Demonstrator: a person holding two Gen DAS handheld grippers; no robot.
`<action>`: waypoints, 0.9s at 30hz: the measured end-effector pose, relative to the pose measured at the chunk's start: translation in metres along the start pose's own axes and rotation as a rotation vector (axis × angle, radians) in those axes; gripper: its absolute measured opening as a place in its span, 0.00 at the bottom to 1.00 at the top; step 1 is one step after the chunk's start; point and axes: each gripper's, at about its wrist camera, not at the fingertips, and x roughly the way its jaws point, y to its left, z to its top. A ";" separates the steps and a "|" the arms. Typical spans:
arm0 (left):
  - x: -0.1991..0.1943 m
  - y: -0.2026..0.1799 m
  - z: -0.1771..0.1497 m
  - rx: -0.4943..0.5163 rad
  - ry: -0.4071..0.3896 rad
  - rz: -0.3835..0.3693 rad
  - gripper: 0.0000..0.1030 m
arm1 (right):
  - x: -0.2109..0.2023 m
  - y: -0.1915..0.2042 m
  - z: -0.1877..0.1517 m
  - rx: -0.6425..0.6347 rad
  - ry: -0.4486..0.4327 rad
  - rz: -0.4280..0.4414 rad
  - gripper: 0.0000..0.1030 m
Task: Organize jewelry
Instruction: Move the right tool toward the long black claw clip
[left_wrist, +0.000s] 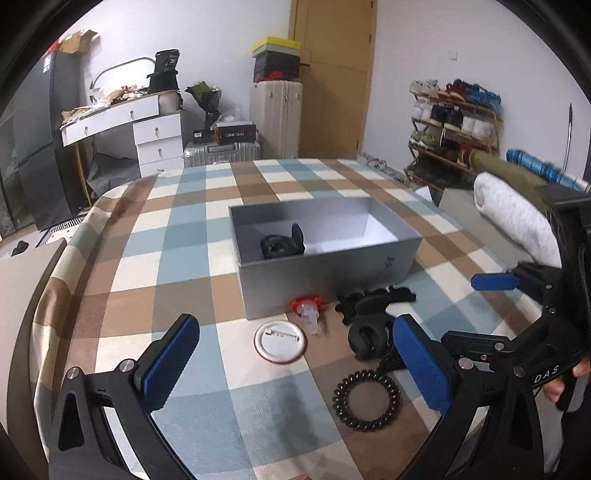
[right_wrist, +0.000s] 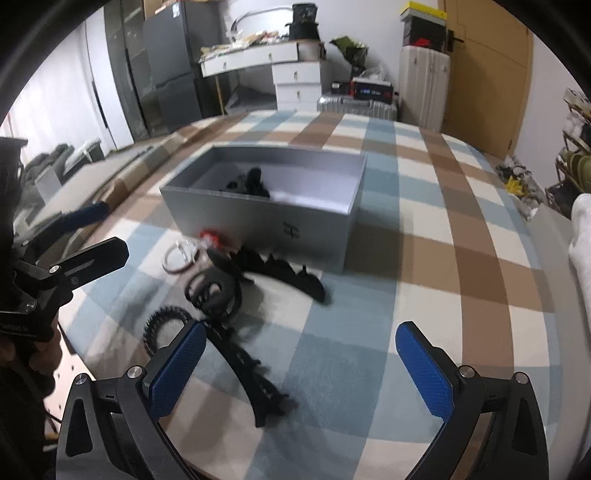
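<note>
A grey open box (left_wrist: 332, 269) stands mid-table on the checked cloth, also in the right wrist view (right_wrist: 266, 221), with black hair accessories (left_wrist: 282, 245) inside. In front of it lie a round white badge (left_wrist: 280, 341), a red and clear clip (left_wrist: 307, 310), black hair clips (left_wrist: 373, 299), a black scrunchie (left_wrist: 367, 339) and a black spiral hair tie (left_wrist: 366, 400). In the right wrist view, toothed black headbands (right_wrist: 251, 365) (right_wrist: 291, 277) lie ahead. My left gripper (left_wrist: 295, 373) is open and empty above the badge. My right gripper (right_wrist: 301, 373) is open and empty over a headband.
The right gripper shows at the right of the left wrist view (left_wrist: 517, 295); the left one shows at the left of the right wrist view (right_wrist: 74, 258). A rolled white towel (left_wrist: 513, 218) lies at the table's right edge. Behind stand suitcases (left_wrist: 275, 118), a white desk (left_wrist: 122, 122) and a shoe rack (left_wrist: 454, 125).
</note>
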 end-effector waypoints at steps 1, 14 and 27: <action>0.001 0.000 -0.001 0.001 0.012 -0.002 0.99 | 0.001 0.001 -0.002 -0.016 0.010 -0.005 1.00; 0.013 -0.006 -0.010 0.032 0.150 -0.070 0.91 | 0.012 0.016 -0.012 -0.111 0.092 -0.011 1.00; 0.020 -0.016 -0.020 0.135 0.213 -0.064 0.80 | 0.020 -0.002 -0.018 -0.129 0.147 -0.112 1.00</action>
